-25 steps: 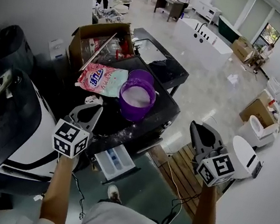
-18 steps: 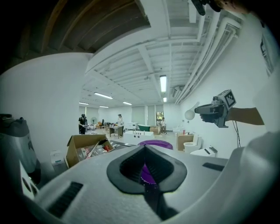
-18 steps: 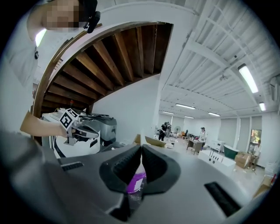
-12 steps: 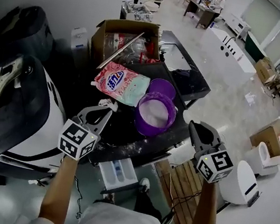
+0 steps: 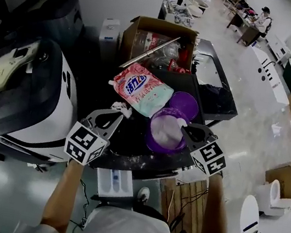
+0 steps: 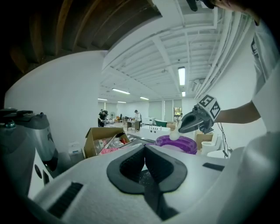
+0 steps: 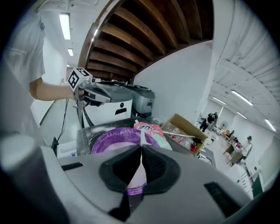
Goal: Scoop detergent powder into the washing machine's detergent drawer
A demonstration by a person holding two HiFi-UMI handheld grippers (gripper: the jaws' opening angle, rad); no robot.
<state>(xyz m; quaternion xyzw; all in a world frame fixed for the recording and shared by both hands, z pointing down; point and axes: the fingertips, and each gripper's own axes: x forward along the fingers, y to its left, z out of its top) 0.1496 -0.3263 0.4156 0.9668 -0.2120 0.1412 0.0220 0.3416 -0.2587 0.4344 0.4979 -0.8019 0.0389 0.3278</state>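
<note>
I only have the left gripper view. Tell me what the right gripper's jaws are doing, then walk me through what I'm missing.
Observer: The right gripper is shut on what looks like a thin white scoop, over the purple tub.
Operator: Find me the drawer.
Observer: The detergent drawer is pulled open below the near edge of the table.
Operator: Now locate the bag.
Observer: The pink detergent bag lies flat on the table just behind the tub, in front of the cardboard box.
</note>
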